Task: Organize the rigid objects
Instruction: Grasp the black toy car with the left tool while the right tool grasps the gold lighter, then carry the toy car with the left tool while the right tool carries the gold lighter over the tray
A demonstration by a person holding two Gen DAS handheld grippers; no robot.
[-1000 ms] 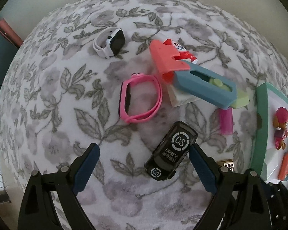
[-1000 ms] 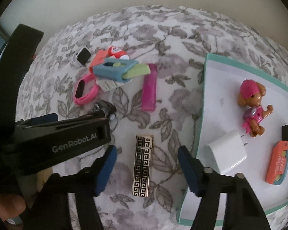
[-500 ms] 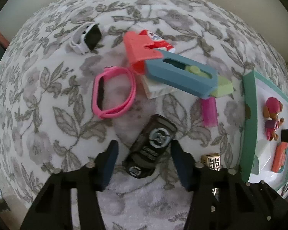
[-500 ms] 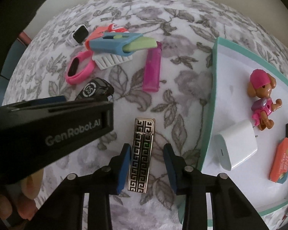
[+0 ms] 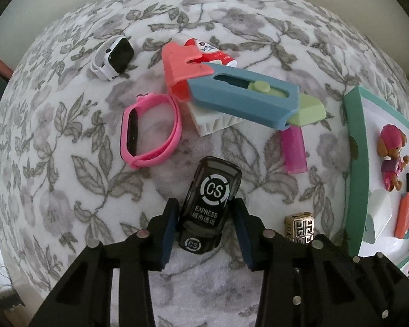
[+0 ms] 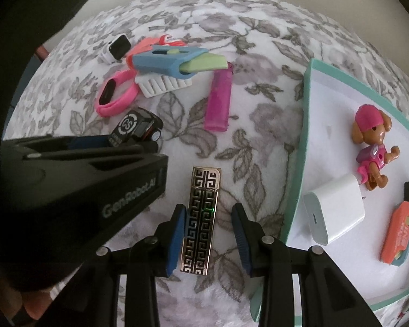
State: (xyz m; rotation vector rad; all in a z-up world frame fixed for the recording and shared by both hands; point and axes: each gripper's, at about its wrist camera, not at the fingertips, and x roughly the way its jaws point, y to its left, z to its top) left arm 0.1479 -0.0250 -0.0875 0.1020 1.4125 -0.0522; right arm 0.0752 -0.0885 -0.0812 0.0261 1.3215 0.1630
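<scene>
Two sets of tongs low over a floral-clothed worktop [image 5: 68,190]. Left tongs [image 5: 205,215] just narrowed, pads pressed to both flanks of a black toy car [image 5: 210,199] near the middle, nose pointing far. Right tongs [image 6: 208,218] also just narrowed, straddling a gold patterned lighter [image 6: 201,223] lying flat to the right of the car, with a gap showing at the right pad. Farther off: pink wristband [image 5: 150,130], white smartwatch [image 5: 114,54], blue toy knife [image 5: 245,98], pink lighter [image 6: 218,100]. At right, teal-rimmed tray [image 6: 300,163] with toy dog [image 6: 372,147] and white charger [image 6: 332,212].
</scene>
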